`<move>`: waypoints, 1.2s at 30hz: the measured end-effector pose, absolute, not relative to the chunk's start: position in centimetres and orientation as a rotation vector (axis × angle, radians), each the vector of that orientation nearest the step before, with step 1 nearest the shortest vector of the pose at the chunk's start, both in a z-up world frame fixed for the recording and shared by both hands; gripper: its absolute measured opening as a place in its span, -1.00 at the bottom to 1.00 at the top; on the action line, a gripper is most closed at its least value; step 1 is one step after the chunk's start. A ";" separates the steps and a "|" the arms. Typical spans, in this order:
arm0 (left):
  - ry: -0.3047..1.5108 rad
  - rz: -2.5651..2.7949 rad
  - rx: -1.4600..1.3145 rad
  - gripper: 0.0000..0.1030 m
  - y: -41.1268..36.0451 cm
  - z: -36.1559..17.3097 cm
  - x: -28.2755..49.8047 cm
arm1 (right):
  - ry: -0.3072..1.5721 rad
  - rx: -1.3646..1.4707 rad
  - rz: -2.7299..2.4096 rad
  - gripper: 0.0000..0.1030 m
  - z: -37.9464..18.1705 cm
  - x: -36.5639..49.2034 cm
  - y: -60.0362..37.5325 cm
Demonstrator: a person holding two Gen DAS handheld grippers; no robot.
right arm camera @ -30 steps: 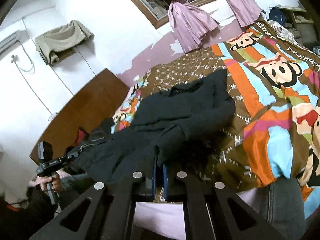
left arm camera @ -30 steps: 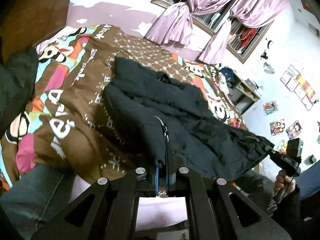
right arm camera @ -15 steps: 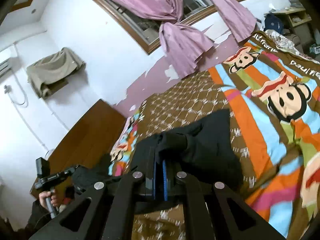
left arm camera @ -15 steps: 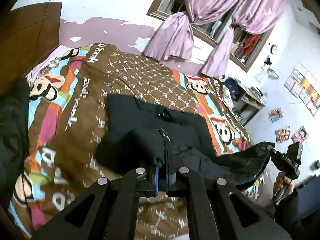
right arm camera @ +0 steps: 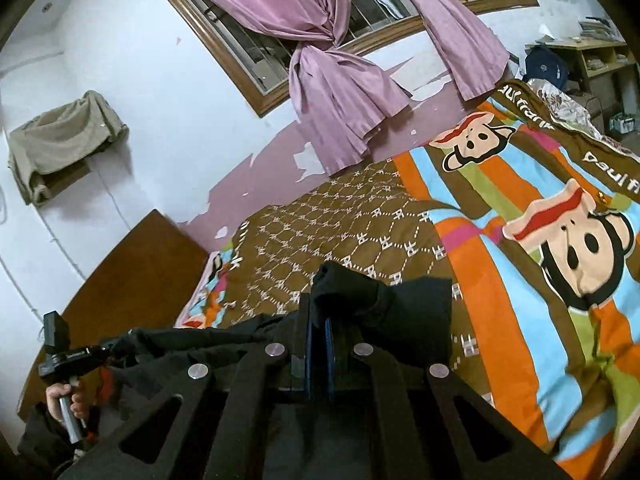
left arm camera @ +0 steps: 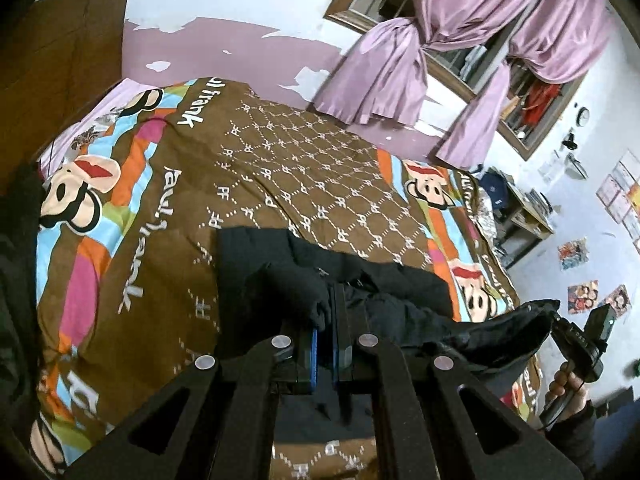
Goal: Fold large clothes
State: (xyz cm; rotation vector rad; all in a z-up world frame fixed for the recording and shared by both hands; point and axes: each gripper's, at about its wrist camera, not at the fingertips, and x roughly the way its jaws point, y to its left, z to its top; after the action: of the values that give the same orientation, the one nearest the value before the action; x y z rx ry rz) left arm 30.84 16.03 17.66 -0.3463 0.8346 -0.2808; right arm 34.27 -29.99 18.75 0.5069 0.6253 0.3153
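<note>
The black jacket (left arm camera: 384, 300) lies on the brown middle of the quilt (left arm camera: 280, 168), its near hem lifted off the quilt by both tongs. The left gripper (left arm camera: 329, 320) is pinched tight on a bunched bit of jacket, blue pads nearly together. The right gripper (right arm camera: 318, 320) is likewise clamped narrow on a fold of the jacket (right arm camera: 400, 312) above the quilt (right arm camera: 360, 224). Beyond the quilt's far edge hang purple curtains (left arm camera: 420, 40). At the quilt's head end stands a wooden headboard (left arm camera: 60, 60)
</note>
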 end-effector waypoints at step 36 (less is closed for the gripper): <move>0.845 -0.123 -0.504 0.24 18.5 7.9 43.6 | 0.717 0.204 0.435 0.55 9.2 41.4 -21.6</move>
State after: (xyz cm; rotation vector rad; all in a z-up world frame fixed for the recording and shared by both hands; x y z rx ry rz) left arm 43.59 18.46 7.93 -0.5043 0.8449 -0.1229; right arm 41.42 -21.56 9.17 0.2041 0.7168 0.4354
